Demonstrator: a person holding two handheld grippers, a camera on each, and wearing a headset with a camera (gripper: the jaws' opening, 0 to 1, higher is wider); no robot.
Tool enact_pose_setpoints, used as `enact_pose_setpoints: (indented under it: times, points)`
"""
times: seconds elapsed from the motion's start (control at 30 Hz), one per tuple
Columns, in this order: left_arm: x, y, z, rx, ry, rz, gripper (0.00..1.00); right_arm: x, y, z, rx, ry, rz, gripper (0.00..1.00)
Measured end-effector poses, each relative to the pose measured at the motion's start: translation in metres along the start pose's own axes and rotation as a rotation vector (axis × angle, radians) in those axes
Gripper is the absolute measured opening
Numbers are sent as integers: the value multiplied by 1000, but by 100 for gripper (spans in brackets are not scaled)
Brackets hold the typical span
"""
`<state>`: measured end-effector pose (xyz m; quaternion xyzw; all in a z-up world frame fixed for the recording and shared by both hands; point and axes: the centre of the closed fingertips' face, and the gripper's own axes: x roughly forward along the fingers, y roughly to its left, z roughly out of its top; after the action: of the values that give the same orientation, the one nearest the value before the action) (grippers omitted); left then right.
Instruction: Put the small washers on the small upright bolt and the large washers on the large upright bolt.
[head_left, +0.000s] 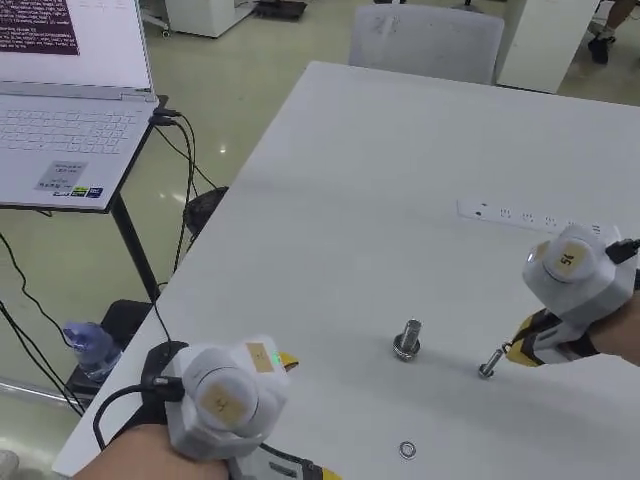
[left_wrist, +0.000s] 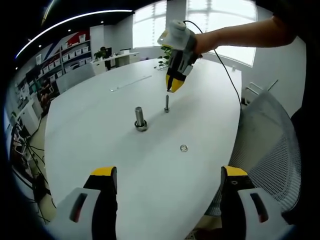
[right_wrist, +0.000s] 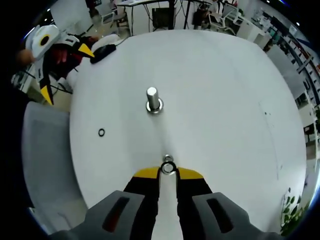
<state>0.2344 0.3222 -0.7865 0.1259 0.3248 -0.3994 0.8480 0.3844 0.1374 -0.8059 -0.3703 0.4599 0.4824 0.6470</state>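
The large upright bolt stands mid-table with a washer around its base. To its right stands the small upright bolt. My right gripper hovers at the small bolt's top, shut on a small washer. One loose washer lies flat nearer the table's front edge. My left gripper is open and holds nothing, at the near left of the table, well short of the loose washer.
A white power strip lies on the white table behind my right gripper. A laptop sits on a stand off the table's left edge, cables and a water bottle beneath it. A grey chair stands at the far end.
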Motion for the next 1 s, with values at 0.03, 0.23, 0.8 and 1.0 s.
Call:
enact_pose_setpoints:
  times: [0.03, 0.23, 0.8, 1.0]
  points:
    - [0, 0, 0, 1, 0, 1, 86, 0, 1, 1, 3, 1, 1, 13]
    - [1, 0, 0, -7, -2, -4, 87, 2, 7, 3, -4, 6, 6, 13]
    - [4, 1, 0, 3, 5, -5, 93, 9, 7, 3, -24, 27, 11, 13]
    - [4, 0, 0, 5, 12, -9, 92, 13, 8, 1, -39, 37, 14, 13]
